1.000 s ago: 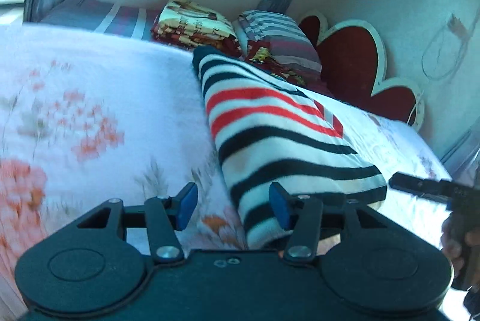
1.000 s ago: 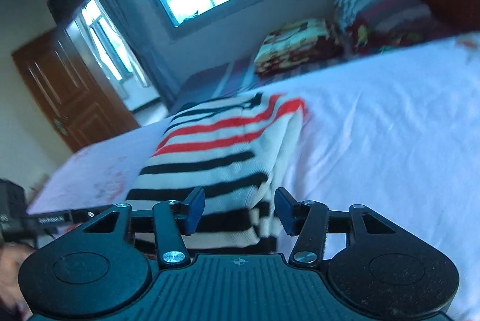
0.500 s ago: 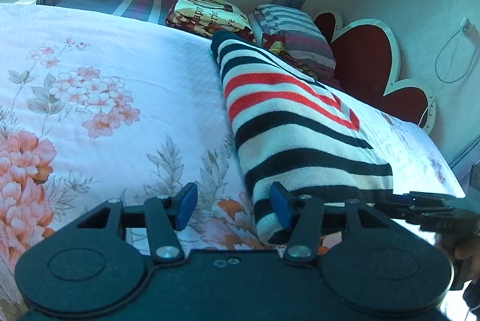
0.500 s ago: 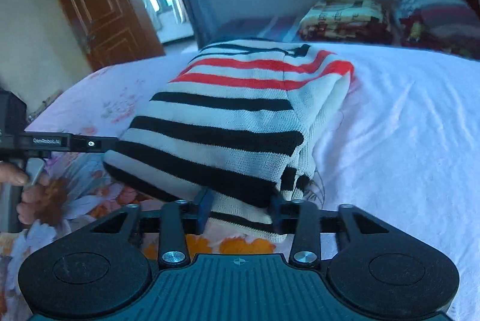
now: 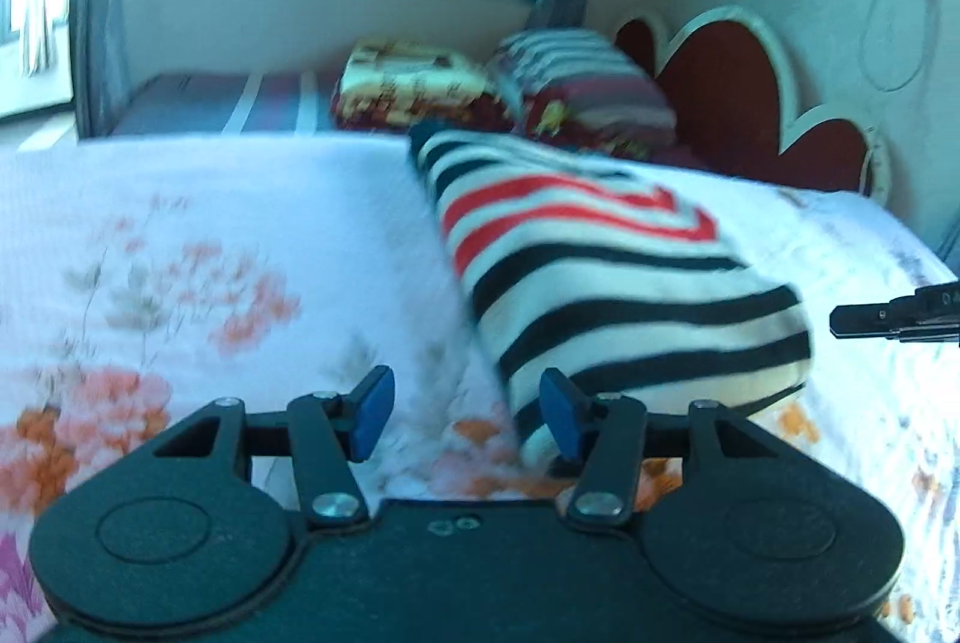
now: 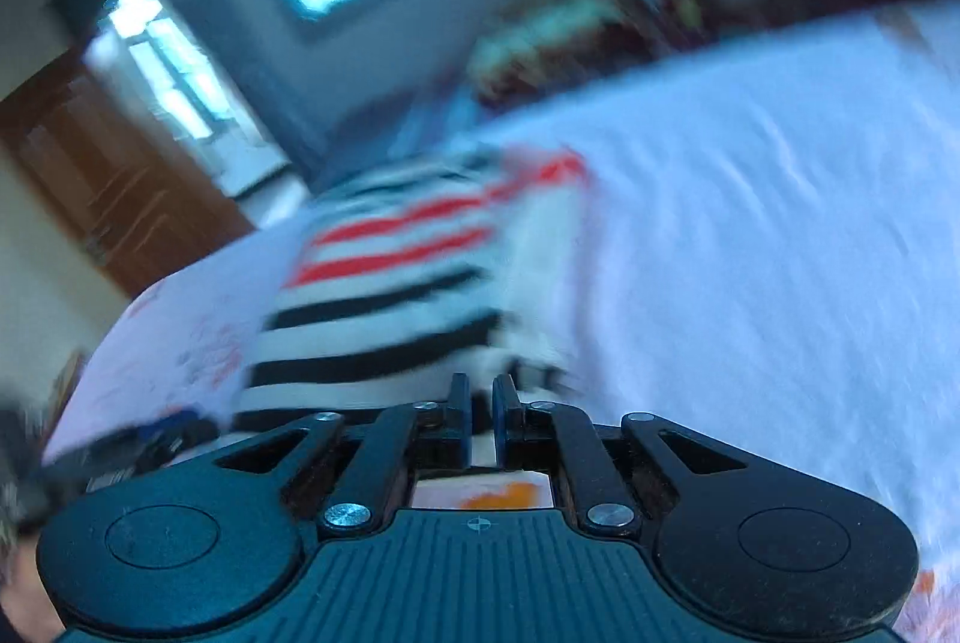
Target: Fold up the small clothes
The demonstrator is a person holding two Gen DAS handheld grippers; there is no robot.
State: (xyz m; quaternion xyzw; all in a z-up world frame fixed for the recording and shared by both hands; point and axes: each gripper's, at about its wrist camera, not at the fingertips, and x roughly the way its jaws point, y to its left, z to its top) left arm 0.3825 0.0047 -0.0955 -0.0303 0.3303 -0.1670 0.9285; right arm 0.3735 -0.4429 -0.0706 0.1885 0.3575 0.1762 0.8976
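The striped sweater (image 5: 606, 277) lies folded in a long thick bundle on the floral bedsheet (image 5: 180, 247), with its far end toward the pillows (image 5: 576, 96) at the heart-shaped headboard (image 5: 744, 102). The left gripper (image 5: 462, 415) stands half open at the near end of the sweater; its right pad is against the near left corner of the bundle, the other pad is over bare sheet, and nothing is pressed between them. The right gripper (image 6: 478, 412) is at the opposite near corner, and its pads are brought almost together; the picture is blurred, so it is not sure if a thin edge of knit is pinched between them or if they are closed on nothing. The sweater looks like a soft, rather thick knit, light and not slippery, which will sag and open its layers when it is lifted from one point only. A good hold is probably at the two near corners, through all layers together, so that the fold stays in order. The sheet under it is loose and could be caught with the knit.
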